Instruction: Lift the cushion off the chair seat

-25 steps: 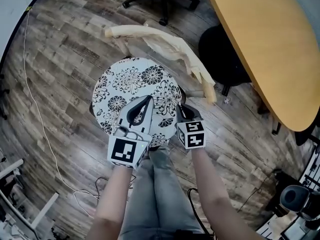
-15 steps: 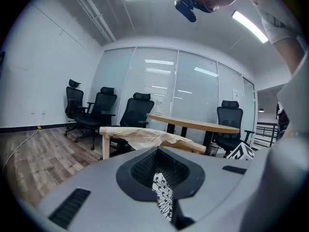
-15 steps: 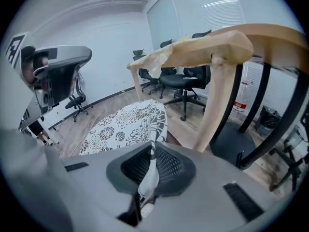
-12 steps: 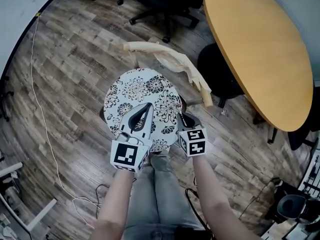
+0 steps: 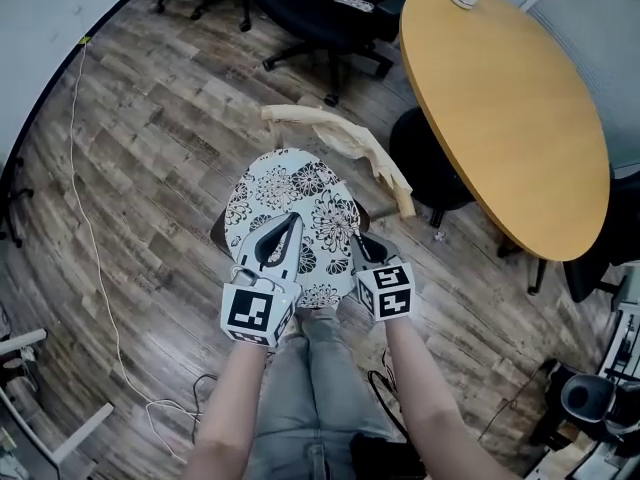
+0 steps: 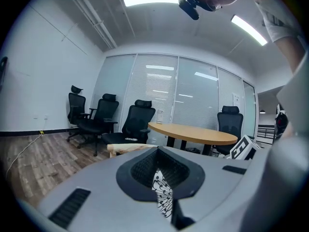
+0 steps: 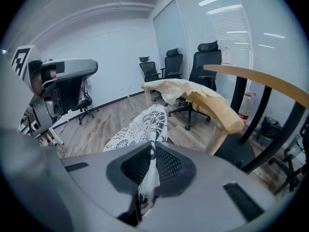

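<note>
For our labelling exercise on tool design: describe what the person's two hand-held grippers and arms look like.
The left hand-held gripper and right hand-held gripper are light grey shells with black meshed pads, tapering to the tip. Each carries a white cube with black square markers. The forearms are bare; the trousers are grey.

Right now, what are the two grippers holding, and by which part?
Both are shut on the round white cushion with black flower print. The left gripper pinches its near edge, and the right gripper pinches its near right edge.

Grey left tongs (image 5: 292, 221) and right tongs (image 5: 359, 232) carry black-and-white marker cubes (image 5: 250, 311); black mesh pads (image 6: 144, 167); grey jeans (image 5: 310, 398).
</note>
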{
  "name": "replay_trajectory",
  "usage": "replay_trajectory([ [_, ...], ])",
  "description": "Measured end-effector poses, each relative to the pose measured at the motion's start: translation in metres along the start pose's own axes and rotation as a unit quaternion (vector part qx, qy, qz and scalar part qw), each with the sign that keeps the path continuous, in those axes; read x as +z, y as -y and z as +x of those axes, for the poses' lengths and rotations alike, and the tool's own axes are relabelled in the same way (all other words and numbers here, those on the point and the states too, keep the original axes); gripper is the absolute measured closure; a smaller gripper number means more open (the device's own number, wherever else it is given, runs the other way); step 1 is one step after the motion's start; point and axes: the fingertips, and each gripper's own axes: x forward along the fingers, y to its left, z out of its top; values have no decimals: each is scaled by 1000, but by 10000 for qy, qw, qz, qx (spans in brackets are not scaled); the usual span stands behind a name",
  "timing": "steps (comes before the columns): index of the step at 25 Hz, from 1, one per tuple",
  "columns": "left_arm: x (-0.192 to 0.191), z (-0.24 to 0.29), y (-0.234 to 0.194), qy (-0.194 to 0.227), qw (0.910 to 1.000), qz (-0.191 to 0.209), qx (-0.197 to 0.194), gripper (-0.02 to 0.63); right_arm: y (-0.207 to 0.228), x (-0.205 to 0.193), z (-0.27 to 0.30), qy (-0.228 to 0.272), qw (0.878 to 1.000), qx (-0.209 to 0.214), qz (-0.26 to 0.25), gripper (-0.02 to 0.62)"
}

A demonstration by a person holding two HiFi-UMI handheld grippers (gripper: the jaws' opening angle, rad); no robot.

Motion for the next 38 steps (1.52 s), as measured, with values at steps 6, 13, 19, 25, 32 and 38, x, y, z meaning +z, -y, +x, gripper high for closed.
replay_trajectory([
  [6,32,-12,3,166,9998,74,-1,604,-16,26,-19,118,9998,101,-107,560],
  [13,55,-33,6,217,9997,55,58,604,-37,54,-38,230,9991,287,-227,560],
  [19,74,-47,-1,282,9995,11,137,604,-55,75,-51,228,9983,450,-288,560],
  [25,96,-59,-3,383,9991,25,156,604,-74,93,-69,326,9964,722,-302,560],
  [32,120,-66,2,568,9983,-56,92,604,-85,116,-91,442,9942,854,-490,560],
  [38,132,-76,8,618,9980,-143,39,604,-93,134,-114,499,9910,965,-778,560],
])
